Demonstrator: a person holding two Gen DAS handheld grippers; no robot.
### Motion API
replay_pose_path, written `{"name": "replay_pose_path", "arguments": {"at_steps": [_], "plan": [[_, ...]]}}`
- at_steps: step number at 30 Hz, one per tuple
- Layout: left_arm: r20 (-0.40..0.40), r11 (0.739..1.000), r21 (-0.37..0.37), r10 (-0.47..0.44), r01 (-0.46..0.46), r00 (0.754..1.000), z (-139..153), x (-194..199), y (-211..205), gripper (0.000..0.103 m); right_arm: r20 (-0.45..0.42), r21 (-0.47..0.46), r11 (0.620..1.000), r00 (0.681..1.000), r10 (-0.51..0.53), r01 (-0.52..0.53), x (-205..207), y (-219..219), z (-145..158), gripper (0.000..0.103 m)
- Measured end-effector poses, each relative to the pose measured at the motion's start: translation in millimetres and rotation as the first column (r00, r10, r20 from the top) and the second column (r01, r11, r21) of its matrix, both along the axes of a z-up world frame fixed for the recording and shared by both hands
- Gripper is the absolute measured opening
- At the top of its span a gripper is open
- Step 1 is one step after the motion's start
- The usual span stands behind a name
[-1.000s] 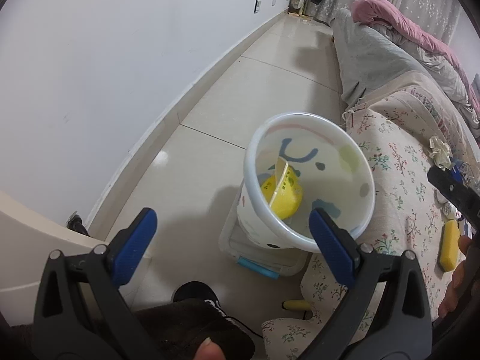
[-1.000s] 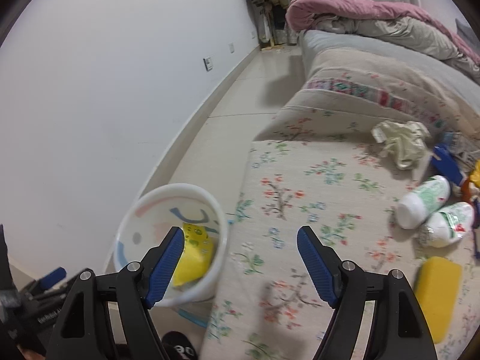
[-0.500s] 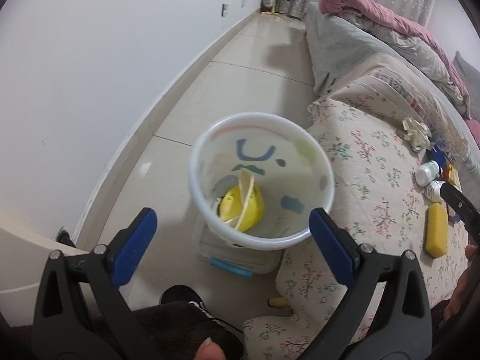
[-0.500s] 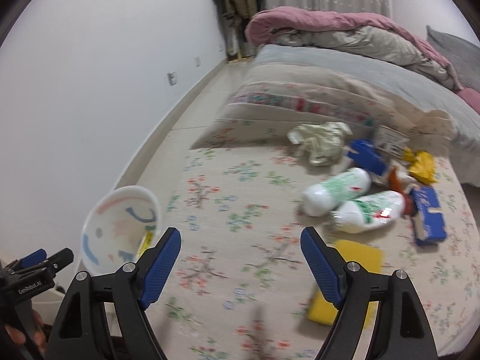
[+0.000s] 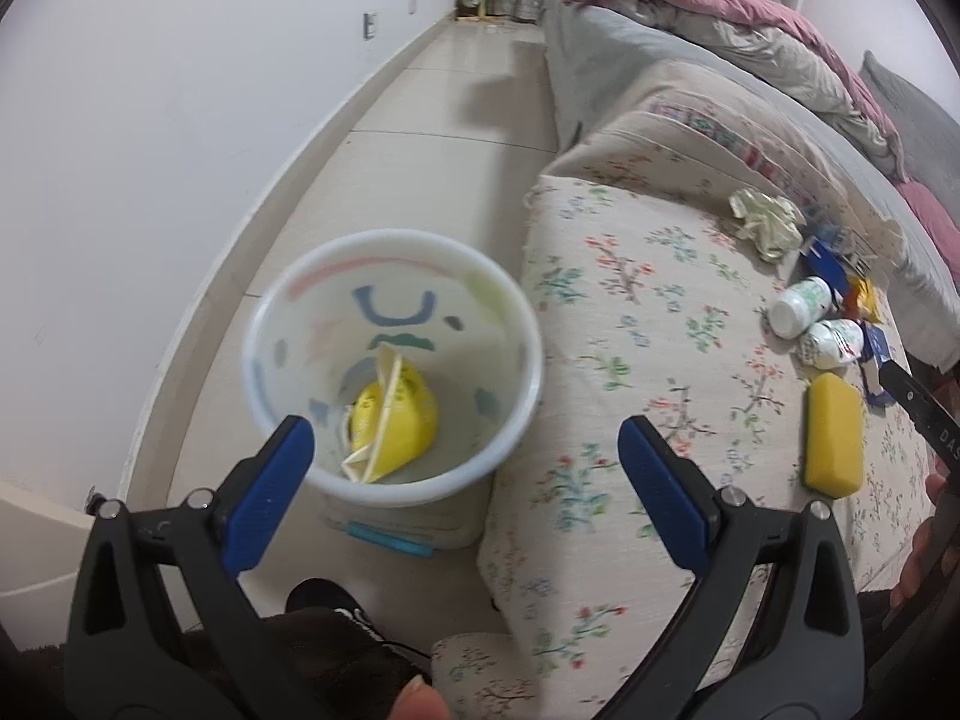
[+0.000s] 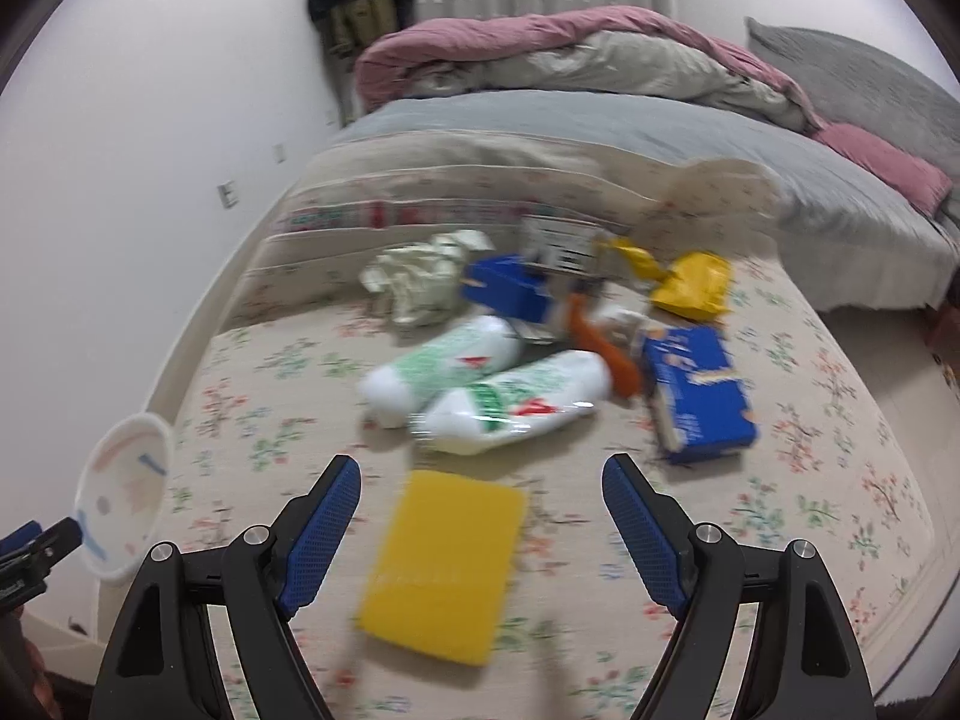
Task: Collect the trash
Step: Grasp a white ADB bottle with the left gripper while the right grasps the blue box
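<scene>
A white bin [image 5: 390, 360] with painted marks stands on the floor beside the floral-covered bed; a yellow wrapper [image 5: 393, 426] lies inside it. My left gripper [image 5: 462, 468] hangs open above the bin's near rim, nothing between its fingers. On the floral cover [image 6: 840, 480] lies a heap of trash: a yellow sponge [image 6: 441, 564], two white bottles with green print [image 6: 444, 366] [image 6: 516, 402], a blue box [image 6: 699, 390], crumpled paper [image 6: 420, 282], a yellow bag [image 6: 696, 285]. My right gripper [image 6: 480, 516] is open just above the sponge, empty. The bin [image 6: 126, 510] shows at the right wrist view's left edge.
A white wall [image 5: 150, 120] and a tiled floor strip [image 5: 432, 108] run along the left of the bed. Pink and grey bedding [image 6: 570, 54] is piled at the far end. A dark shoe [image 5: 324, 600] is on the floor below the bin.
My right gripper has swung right from the bin to over the trash heap and sponge. The left gripper has shifted too, so the bin has slid left in its view and more of the bed shows.
</scene>
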State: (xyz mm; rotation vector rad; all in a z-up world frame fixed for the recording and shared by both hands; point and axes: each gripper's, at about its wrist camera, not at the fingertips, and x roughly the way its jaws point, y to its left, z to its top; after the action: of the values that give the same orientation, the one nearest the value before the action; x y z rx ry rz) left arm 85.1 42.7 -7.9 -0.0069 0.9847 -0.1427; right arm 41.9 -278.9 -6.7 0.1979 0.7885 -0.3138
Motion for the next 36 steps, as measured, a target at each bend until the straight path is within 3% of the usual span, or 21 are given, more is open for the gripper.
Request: {"name": "replay_pose_path", "arguments": {"at_steps": [10,21,27,30,36], "plan": [[-0.01,0.996,-0.007,-0.088,0.088,0.996,-2.3,7.1,-49.6,0.101,-0.022,0.028,0.989,0.99,-0.142,0.142,-17.3,-62.3,-16.0,0.084],[-0.006,0.972,-0.008,-0.236,0.236,0.972,-0.5,35.0,-123.9,0.101,-0.084,0.091,0.963,0.966,-0.245,0.252,-17.7,-119.9,-43.0,0.084],[-0.019,0.932,0.006,-0.363,0.363,0.932,-9.0,54.0,-168.4,0.093,-0.083,0.087,0.967,0.969,-0.233,0.24,-8.7,-133.9,-48.6,0.084],[-0.028,0.902,0.004,-0.432,0.433,0.901,-15.8,66.0,-191.7,0.077,-0.076,0.084,0.971,0.973,-0.22,0.226,-4.3,-136.5,-49.9,0.084],[-0.021,0.829,0.053,-0.557,0.557,0.83,-21.6,68.5,-228.2,0.069,-0.075,0.067,0.975,0.976,-0.206,0.211,4.5,-140.9,-52.7,0.084]]}}
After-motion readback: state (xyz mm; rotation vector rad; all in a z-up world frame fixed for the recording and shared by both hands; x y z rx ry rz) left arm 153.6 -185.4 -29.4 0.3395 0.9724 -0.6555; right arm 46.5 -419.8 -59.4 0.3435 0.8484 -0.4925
